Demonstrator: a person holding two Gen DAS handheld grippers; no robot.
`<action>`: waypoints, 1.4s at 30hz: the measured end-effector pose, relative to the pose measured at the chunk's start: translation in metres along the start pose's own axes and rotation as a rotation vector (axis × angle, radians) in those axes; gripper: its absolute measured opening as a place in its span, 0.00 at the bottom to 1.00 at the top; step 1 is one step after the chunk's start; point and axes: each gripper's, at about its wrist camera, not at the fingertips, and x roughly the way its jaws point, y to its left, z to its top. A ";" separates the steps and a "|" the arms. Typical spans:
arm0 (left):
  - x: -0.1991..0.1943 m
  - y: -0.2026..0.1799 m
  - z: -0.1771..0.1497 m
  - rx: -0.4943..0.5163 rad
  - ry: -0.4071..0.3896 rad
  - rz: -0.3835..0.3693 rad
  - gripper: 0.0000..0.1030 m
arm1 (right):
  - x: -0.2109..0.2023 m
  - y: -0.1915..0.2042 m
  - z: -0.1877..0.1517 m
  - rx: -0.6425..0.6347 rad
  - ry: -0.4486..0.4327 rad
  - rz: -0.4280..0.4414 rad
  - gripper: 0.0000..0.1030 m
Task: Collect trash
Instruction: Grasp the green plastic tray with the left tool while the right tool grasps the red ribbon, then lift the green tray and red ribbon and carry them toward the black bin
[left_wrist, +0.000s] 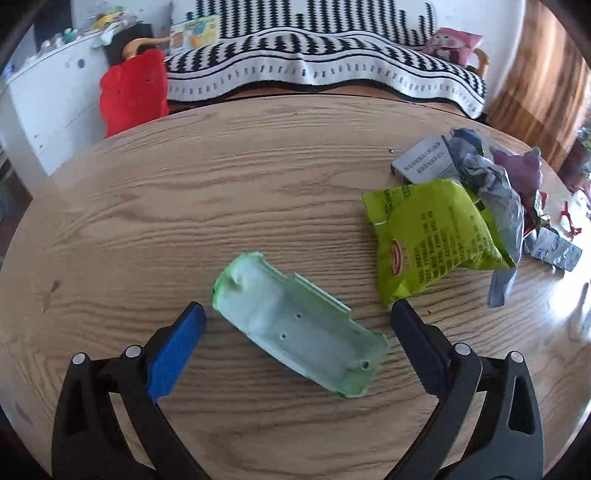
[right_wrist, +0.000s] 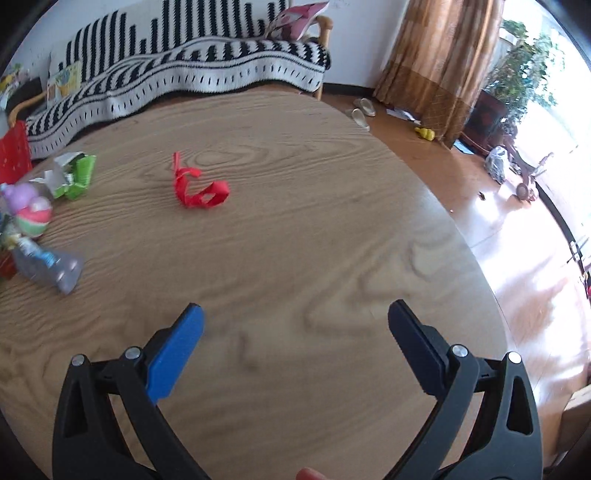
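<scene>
The pale green tray (left_wrist: 299, 328) lay on the wooden surface (left_wrist: 221, 206) between the left gripper's (left_wrist: 297, 314) wide-open fingers, its long axis running far-left to near-right. The right gripper (right_wrist: 295, 314), also spread and empty, hovered well short of the red ribbon (right_wrist: 197, 186).

The left tongs (left_wrist: 297, 310) stand wide open, the two blue-padded fingers (left_wrist: 175, 352) splayed far apart on their black arms and tilted downward, gripping nothing. The right tongs (right_wrist: 295, 310) are spread just as wide, likewise angled down, with nothing between their pads (right_wrist: 177, 354). At the bottom edge of the right wrist view a fingertip (right_wrist: 310, 474) of the person's hand peeks in behind the tongs.
</scene>
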 end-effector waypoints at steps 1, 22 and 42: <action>0.000 0.003 0.000 0.010 0.000 -0.007 0.94 | 0.004 0.001 0.004 -0.003 -0.003 0.009 0.94; -0.001 0.058 -0.011 -0.076 0.003 0.056 0.94 | 0.056 0.040 0.077 -0.159 -0.011 0.222 0.95; -0.004 0.017 0.002 -0.030 -0.033 -0.046 0.31 | 0.031 0.062 0.054 -0.234 -0.080 0.272 0.01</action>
